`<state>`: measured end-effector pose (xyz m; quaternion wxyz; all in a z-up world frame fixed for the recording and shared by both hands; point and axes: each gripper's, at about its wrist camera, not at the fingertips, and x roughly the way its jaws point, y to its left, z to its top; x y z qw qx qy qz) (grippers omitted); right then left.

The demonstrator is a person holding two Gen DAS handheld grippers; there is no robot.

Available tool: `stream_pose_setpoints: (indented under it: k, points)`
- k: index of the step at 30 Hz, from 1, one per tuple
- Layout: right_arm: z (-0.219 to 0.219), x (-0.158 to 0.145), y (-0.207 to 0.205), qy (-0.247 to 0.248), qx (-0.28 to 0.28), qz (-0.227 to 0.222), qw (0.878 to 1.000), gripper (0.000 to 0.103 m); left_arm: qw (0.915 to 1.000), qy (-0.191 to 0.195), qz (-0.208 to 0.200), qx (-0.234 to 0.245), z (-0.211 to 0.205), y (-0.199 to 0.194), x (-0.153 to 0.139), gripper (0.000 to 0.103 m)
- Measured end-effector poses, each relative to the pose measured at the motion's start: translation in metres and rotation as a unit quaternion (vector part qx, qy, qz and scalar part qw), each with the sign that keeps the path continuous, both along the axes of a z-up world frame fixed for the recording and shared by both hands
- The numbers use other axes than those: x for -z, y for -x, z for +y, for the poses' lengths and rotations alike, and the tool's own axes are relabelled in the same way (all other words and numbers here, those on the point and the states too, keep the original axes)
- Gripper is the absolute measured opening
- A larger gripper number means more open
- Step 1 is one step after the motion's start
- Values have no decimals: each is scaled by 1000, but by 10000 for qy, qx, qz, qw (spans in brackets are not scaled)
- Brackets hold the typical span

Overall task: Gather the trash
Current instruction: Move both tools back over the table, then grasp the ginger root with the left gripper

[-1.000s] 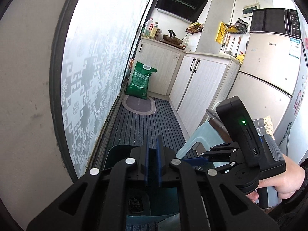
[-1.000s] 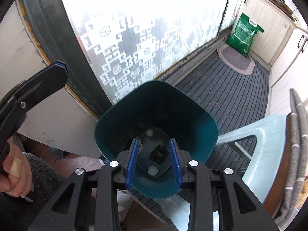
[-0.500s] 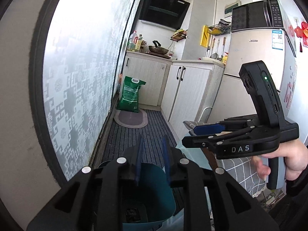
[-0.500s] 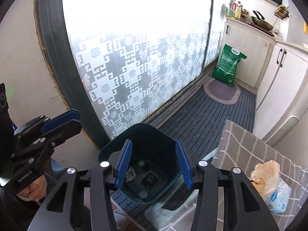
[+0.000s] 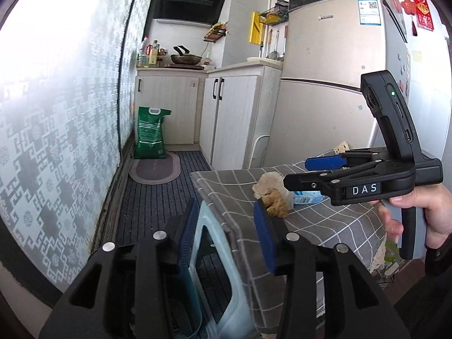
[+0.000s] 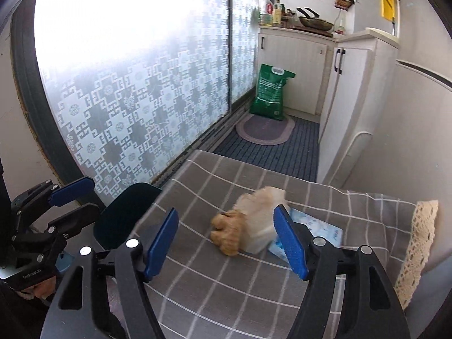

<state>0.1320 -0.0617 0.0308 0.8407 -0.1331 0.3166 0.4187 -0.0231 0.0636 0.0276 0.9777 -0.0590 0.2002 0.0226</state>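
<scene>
A brown ginger-like lump (image 6: 227, 233), a crumpled pale wrapper (image 6: 261, 212) and a blue-white packet (image 6: 316, 230) lie on a grey checked tablecloth (image 6: 214, 285). My right gripper (image 6: 226, 243) is open and empty just in front of the lump. The lump also shows in the left wrist view (image 5: 275, 200). My left gripper (image 5: 226, 233) is open and empty over the table's left edge. A dark teal bin (image 6: 124, 214) stands on the floor left of the table.
A pale blue plastic stool (image 5: 214, 276) stands under the table edge. A patterned glass door (image 6: 135, 90) runs along the left. A green sack (image 6: 271, 93), an oval mat (image 6: 265, 128), white cabinets (image 5: 231, 118) and a fridge (image 5: 325, 99) line the far end.
Both grippers have risen from over the bin to table height and opened wider. The right gripper now faces the trash on the tablecloth instead of looking into the bin.
</scene>
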Motion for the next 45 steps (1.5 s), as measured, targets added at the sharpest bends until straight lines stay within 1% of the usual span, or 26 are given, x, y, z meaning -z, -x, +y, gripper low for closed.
stream_pose_setpoints:
  k: [1,3,5,9,12,15,18,20,22,23,25,33,40,41,42,43,44,45]
  points:
    - [-8,2,-4,-10,71,13,10000,72,10000,-53,9,70,-7,-7,0,51]
    - [-24,6,-11,-57,199,69,9998,75,9996,-164,49,204,-20,-22,0,55]
    - [-39,11,-16,-77,288,121,9995,75,9991,-242,171,296,-30,-40,3,55]
    - [-64,21,-25,-74,421,237,9988,78,9969,-343,602,371,-46,-75,14,57]
    - [-79,23,-32,-181,503,353,9979,80,9944,-451,879,367,-58,-92,23,57]
    - [-88,25,-34,-232,533,422,9974,81,9931,-347,1074,324,-61,-103,31,57]
    - [-93,27,-35,-257,556,465,9970,83,9914,-345,1258,42,-58,-110,37,57]
    - [-95,30,-36,-259,559,510,9968,83,9904,-180,1374,-21,-52,-116,41,58]
    - [-97,32,-37,-262,574,551,9965,83,9906,-37,1370,8,-49,-117,43,56]
    - [-97,32,-38,-258,583,563,9964,83,9907,-44,1360,8,-49,-117,43,55]
    - [-98,33,-37,-245,592,566,9963,83,9907,-27,1363,43,-50,-119,42,47]
    - [-88,33,-30,-197,466,485,9975,83,9912,72,1316,91,-50,-115,38,43]
    - [-66,33,-23,-120,240,388,9989,83,9947,282,982,120,-39,-95,26,43]
    - [-62,34,-22,-138,171,391,9990,82,9948,367,939,117,-36,-92,26,43]
    - [-59,34,-21,-127,112,378,9991,72,9947,487,902,99,-32,-89,26,43]
    - [-54,35,-21,-79,61,351,9993,64,9940,649,882,83,-29,-85,28,43]
    - [-50,35,-20,-35,32,339,9994,52,9928,809,877,92,-26,-82,29,43]
    - [-47,36,-21,-18,0,362,9993,50,9924,871,868,107,-25,-80,30,43]
